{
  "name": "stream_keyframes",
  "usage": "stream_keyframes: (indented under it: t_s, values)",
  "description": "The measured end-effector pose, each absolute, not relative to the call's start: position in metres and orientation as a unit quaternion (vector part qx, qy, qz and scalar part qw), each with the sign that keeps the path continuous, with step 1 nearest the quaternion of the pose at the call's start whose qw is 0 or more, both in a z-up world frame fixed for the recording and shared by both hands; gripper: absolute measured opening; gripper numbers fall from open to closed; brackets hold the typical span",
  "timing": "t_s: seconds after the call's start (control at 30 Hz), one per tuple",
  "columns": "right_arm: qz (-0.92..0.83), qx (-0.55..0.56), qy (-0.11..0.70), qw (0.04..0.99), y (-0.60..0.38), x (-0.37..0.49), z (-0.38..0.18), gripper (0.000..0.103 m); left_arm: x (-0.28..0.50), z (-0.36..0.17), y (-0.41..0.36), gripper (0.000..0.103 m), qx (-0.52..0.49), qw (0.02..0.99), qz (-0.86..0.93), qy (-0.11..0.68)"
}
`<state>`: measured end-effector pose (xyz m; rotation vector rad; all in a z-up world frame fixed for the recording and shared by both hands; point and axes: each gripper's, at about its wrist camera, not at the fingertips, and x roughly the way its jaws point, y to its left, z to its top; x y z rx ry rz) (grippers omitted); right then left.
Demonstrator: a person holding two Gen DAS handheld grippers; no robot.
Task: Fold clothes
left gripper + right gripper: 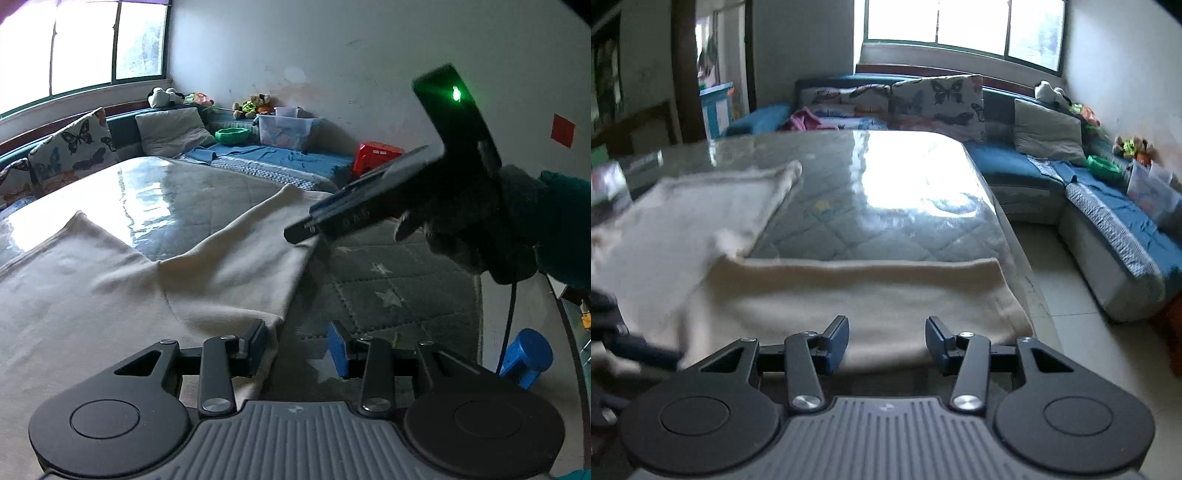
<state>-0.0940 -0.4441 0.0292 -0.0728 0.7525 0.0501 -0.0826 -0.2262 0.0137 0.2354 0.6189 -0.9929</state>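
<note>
Left wrist view: your left gripper (297, 349) stands with jaws apart, nothing between them, at the near right corner of the cream garment (155, 280) spread on the glossy table (177, 188).

Right wrist view: your right gripper (886, 341) has jaws parted, empty, over the garment's near edge; butterfly cushions (938, 99) lie far.
</note>
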Motion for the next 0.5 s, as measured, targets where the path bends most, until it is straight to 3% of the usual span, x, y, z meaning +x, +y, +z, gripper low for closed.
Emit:
stream_keyframes:
  t_s: [0.5]
  values:
    - [0.033, -0.026, 0.342, 0.939, -0.422, -0.095, 0.053, 0.060, -0.084, 0.043, -0.143, 0.041, 0.063, 0.892, -0.358, 0.269]
